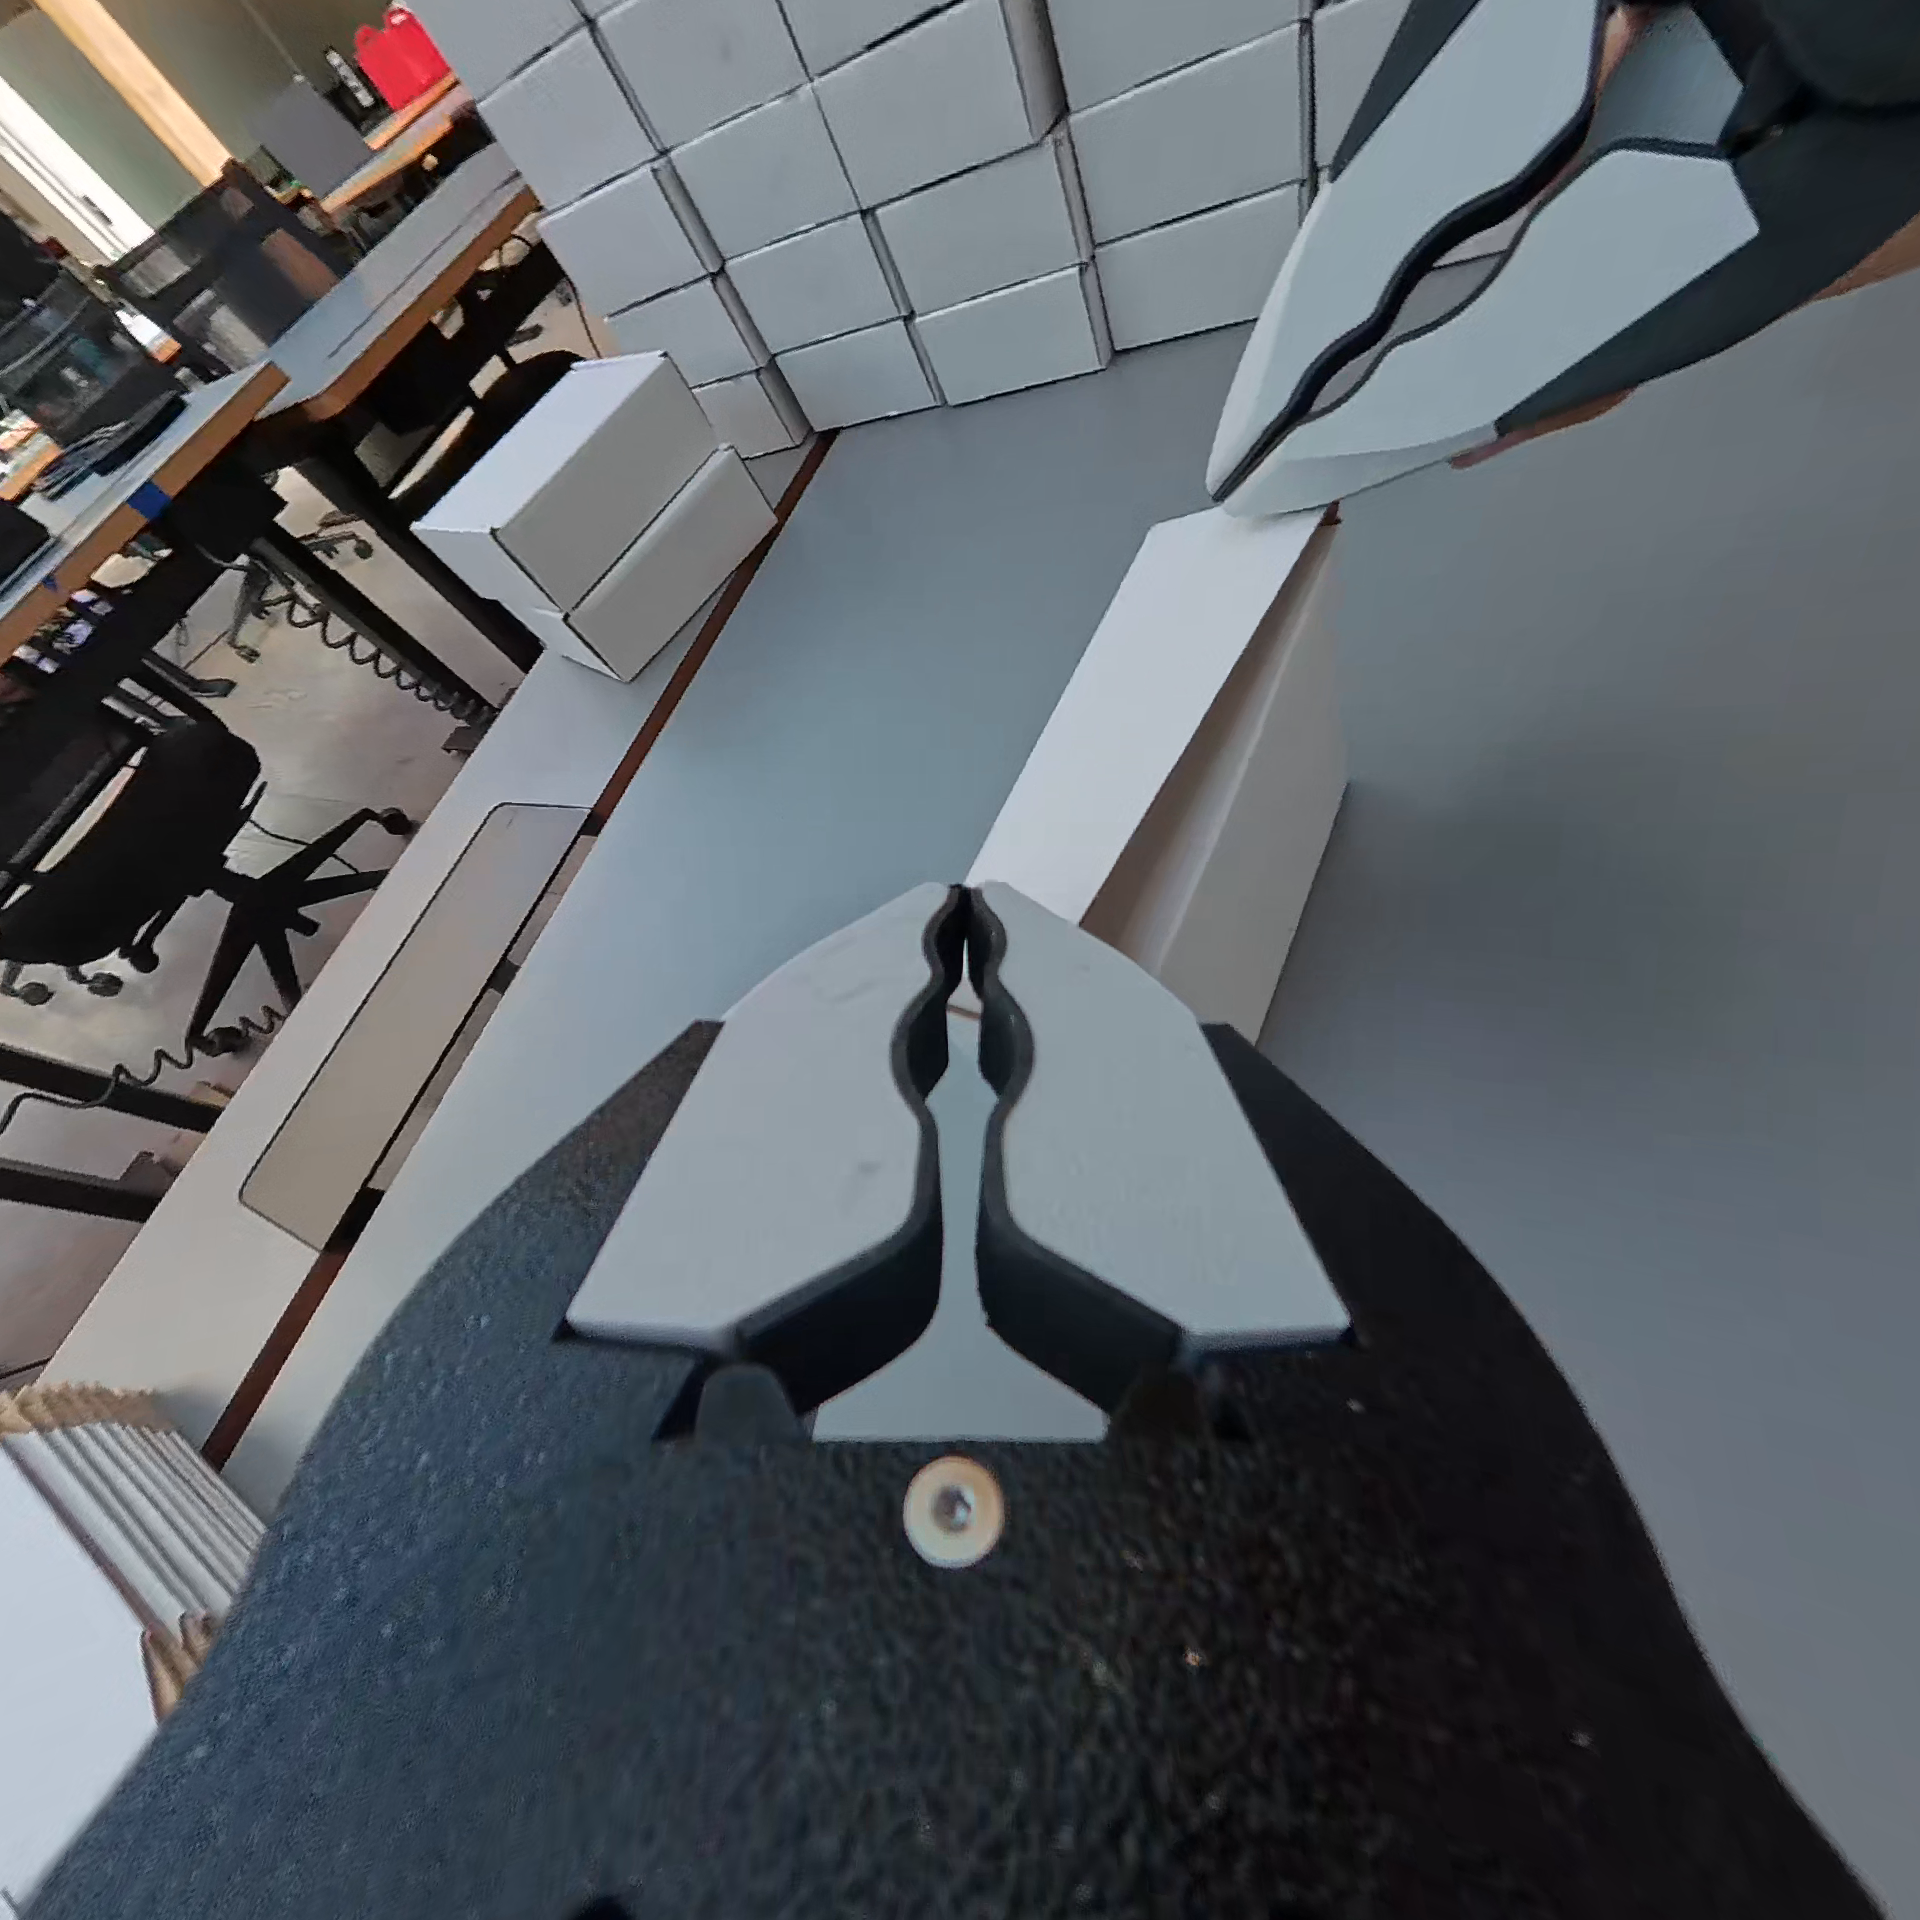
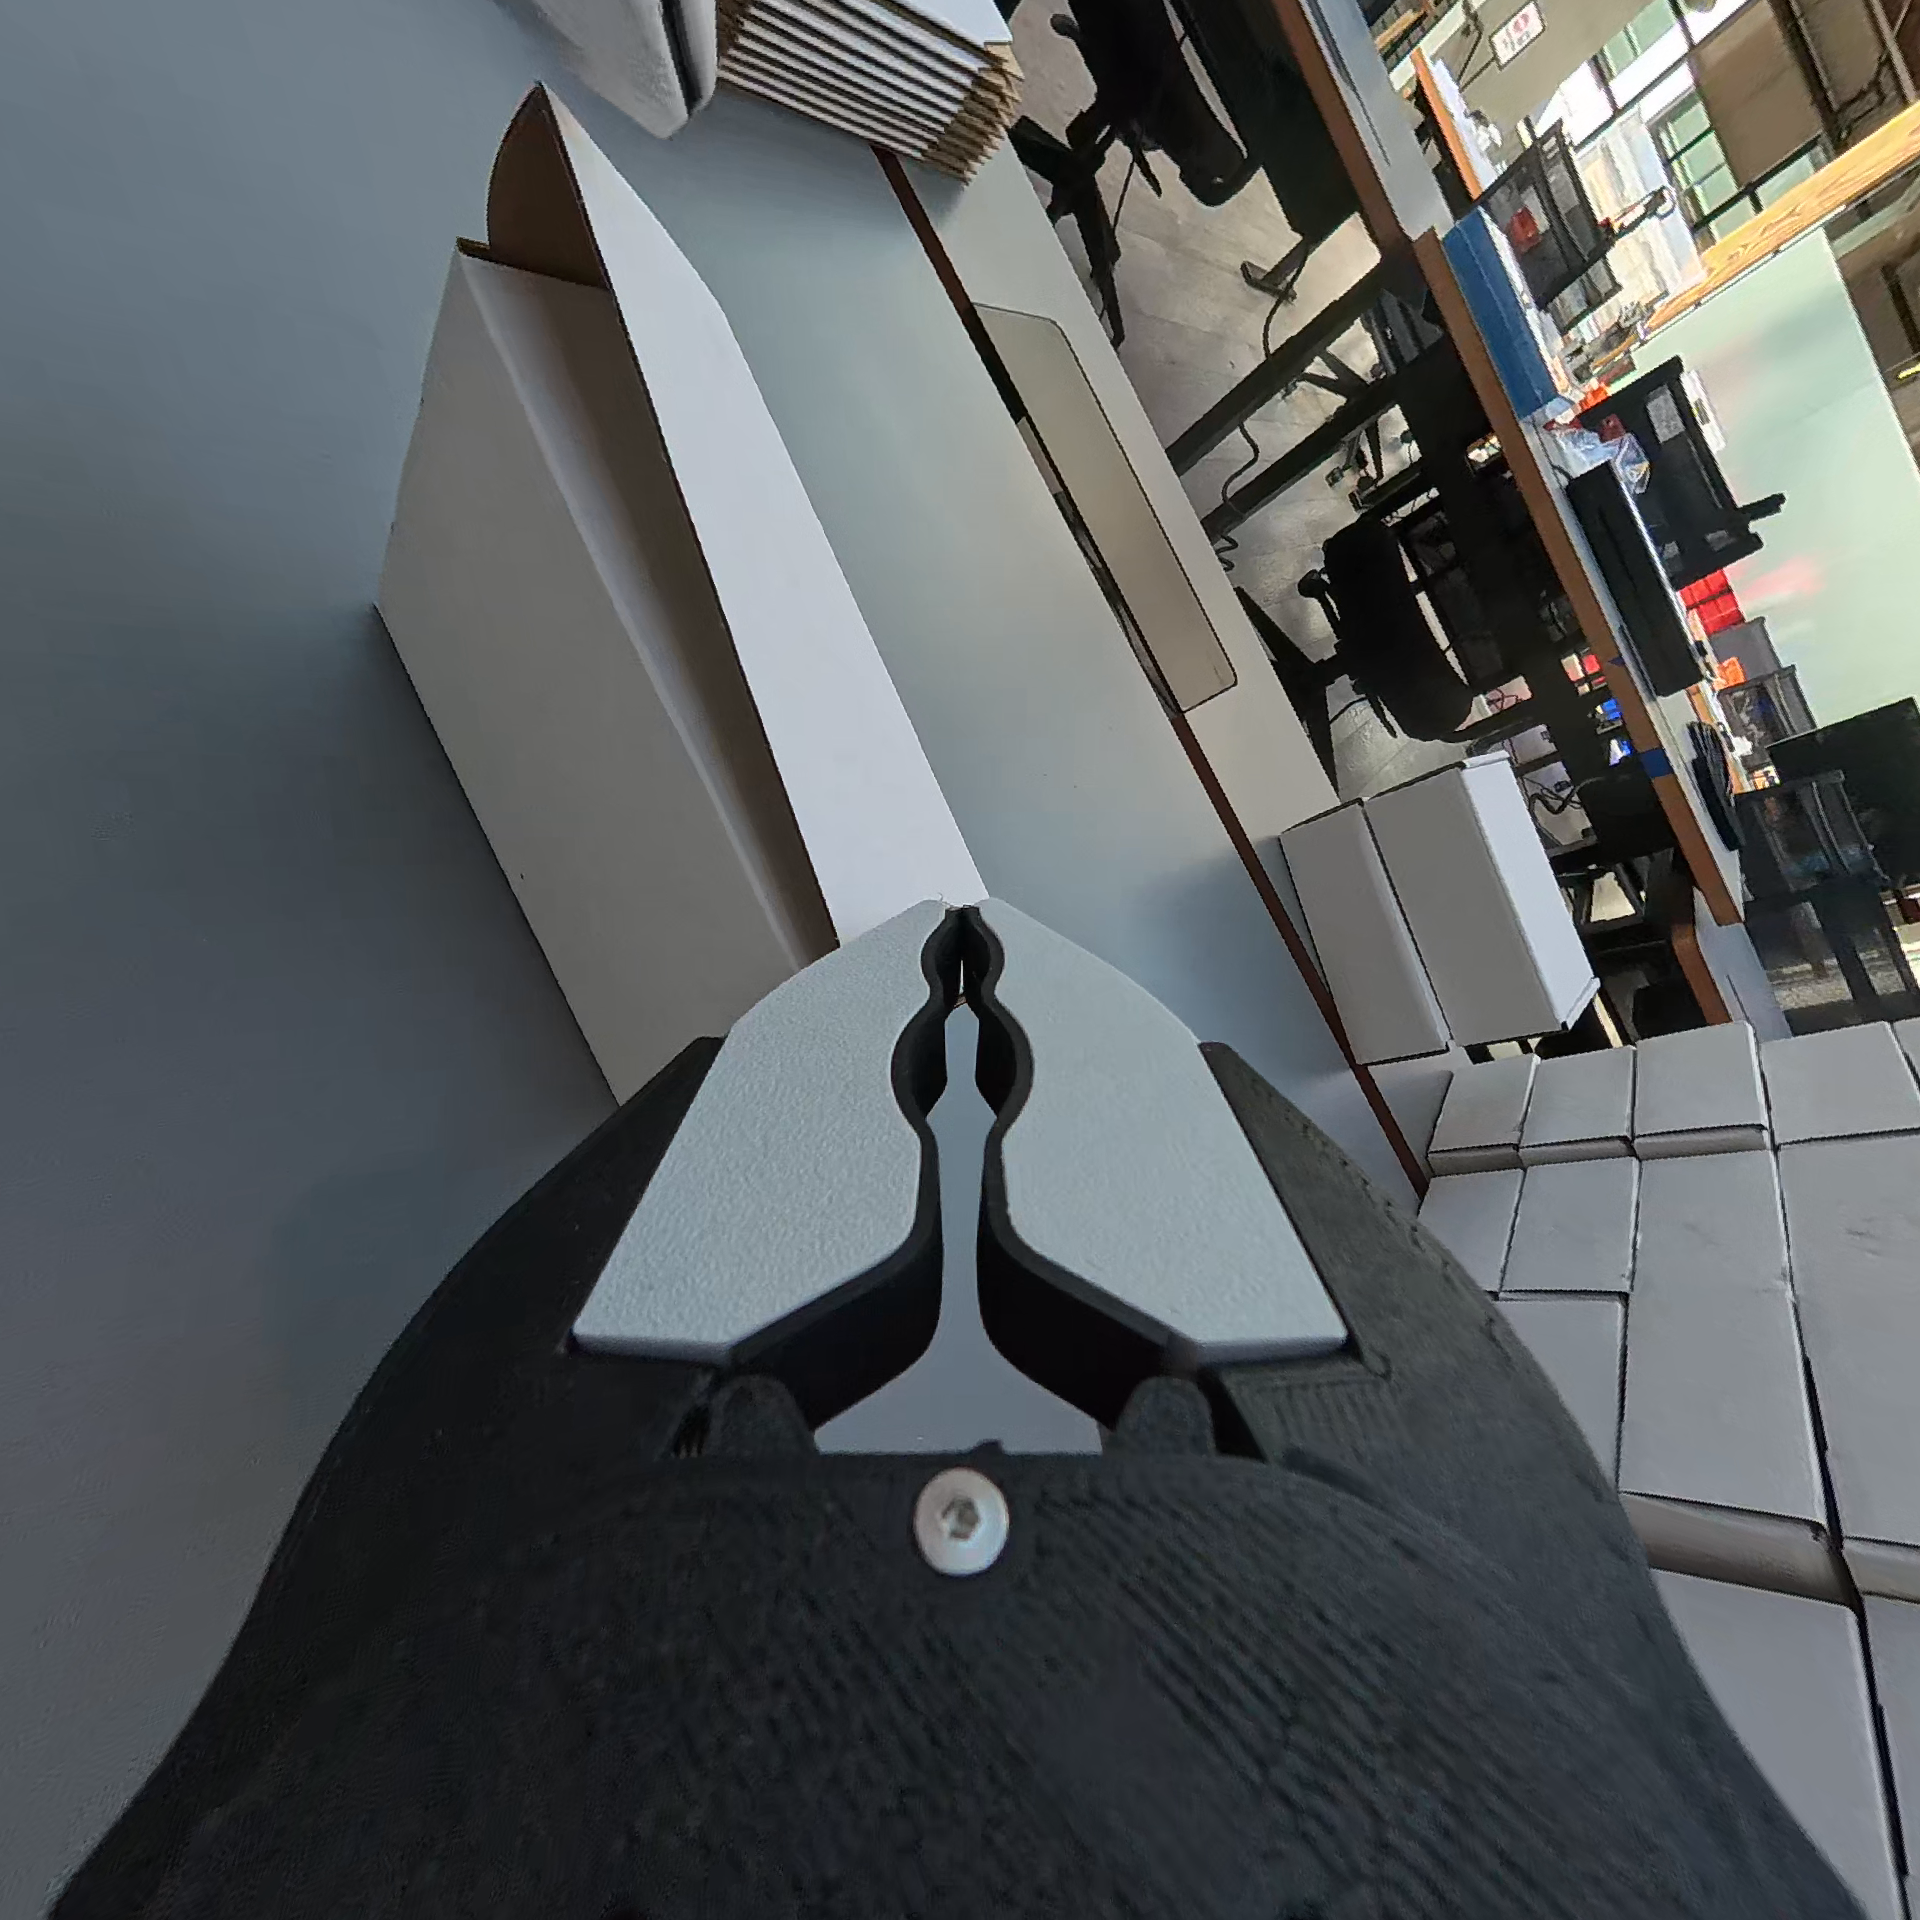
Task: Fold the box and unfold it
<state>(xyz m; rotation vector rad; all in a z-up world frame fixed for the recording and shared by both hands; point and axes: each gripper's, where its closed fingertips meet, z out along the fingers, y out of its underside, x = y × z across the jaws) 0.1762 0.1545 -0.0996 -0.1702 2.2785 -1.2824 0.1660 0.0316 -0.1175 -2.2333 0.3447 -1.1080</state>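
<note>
A white cardboard box point(image 1: 1247, 790) lies half folded on the grey table point(image 1: 1610, 935), with one long flap point(image 1: 1132, 707) raised along its side. My left gripper point(image 1: 964, 896) is shut at the near end of that flap, and a brown cardboard edge shows between its jaws. My right gripper point(image 1: 1231, 490) is shut at the flap's far end. In the right wrist view the right gripper point(image 2: 964, 916) pinches the end of the same flap point(image 2: 748, 540), with the box's brown-lined side panel point(image 2: 561, 644) to its left. The left gripper point(image 2: 675, 104) shows at the flap's far end.
A wall of folded white boxes point(image 1: 883, 208) stands at the back of the table point(image 2: 1714, 1247). Two more boxes point(image 1: 613, 520) sit at the table edge. A stack of flat cardboard blanks point(image 2: 883, 73) lies near the left gripper. Desks and office chairs point(image 1: 156, 852) stand beyond the edge.
</note>
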